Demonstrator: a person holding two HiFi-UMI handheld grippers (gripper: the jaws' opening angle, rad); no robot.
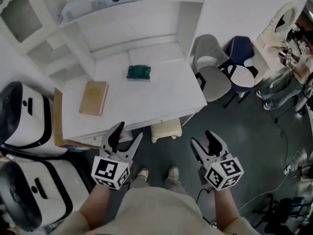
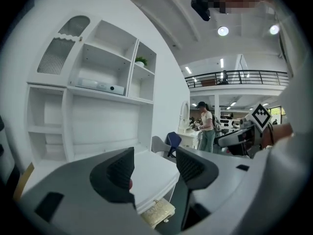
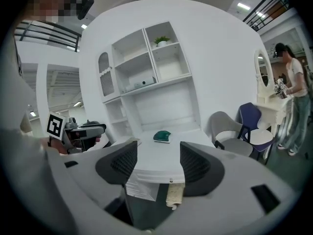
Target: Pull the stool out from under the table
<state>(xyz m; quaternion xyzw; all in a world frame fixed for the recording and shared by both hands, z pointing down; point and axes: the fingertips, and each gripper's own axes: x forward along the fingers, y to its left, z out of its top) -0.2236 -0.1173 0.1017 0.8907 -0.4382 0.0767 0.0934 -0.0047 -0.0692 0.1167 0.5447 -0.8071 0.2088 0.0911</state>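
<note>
The stool [image 1: 166, 129], with a cream cushioned seat, is tucked under the front edge of the white table [image 1: 146, 102]; only its near part shows. It also appears low between the jaws as the stool [image 2: 157, 212] and the stool [image 3: 175, 195]. My left gripper [image 1: 126, 136] hovers open at the table's front left, nothing between its fingers. My right gripper [image 1: 204, 142] hangs open to the right of the stool, over the dark floor, and is empty too. Both are short of the stool.
On the table lie a tan book [image 1: 94, 97] and a green object [image 1: 139, 72]. White shelving [image 1: 73, 38] rises behind the table. A grey chair [image 1: 210, 67] and a blue chair [image 1: 242, 62] stand at the right. White-and-black machines [image 1: 24, 116] crowd the left. A person [image 3: 293, 97] stands at a dresser.
</note>
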